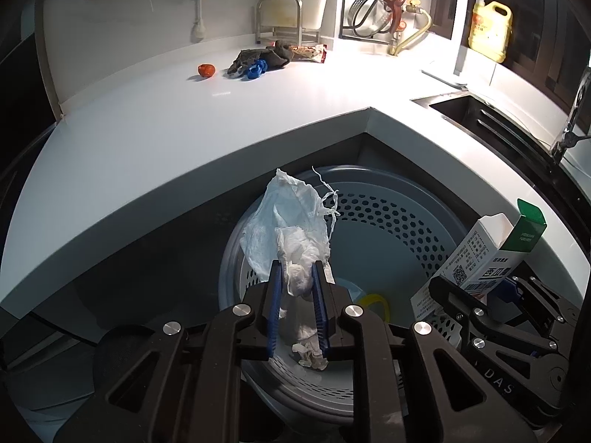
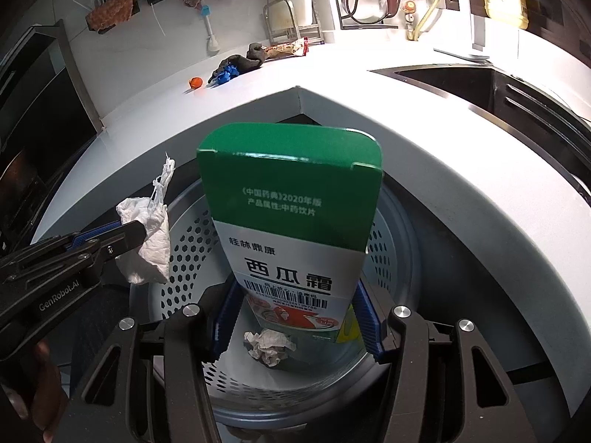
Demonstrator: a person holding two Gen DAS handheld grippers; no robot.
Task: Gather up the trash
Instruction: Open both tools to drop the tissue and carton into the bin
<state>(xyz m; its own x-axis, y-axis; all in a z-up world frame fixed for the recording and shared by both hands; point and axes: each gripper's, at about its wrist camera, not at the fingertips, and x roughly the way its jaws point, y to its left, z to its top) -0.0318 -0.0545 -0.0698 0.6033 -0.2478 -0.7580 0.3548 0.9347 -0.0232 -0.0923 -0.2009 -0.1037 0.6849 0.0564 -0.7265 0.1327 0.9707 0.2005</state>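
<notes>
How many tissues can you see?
2: one white tissue pinched in the left tongs above the bin, one crumpled tissue at its bottom. More could be hidden.

The surface (image 1: 155,136) is smooth, white and slightly glossy, catching the lamp glare near the back. The bin (image 2: 402,243) looks like matt grey-blue plastic, its wall punched with small holes. A thin, crinkled white tissue (image 1: 291,229) (soft paper, frayed to threads at one edge) sits between ribbed blue plastic fingers (image 1: 274,295) on matt black arms with shiny metal bolts. The box (image 2: 291,221) is smooth printed cardboard, green and white, faintly sheened. A crumpled paper ball (image 2: 269,345) lies in the bin. The rack (image 1: 284,18) at the wall is brushed metal; the bottle (image 1: 490,29) is yellow plastic.
</notes>
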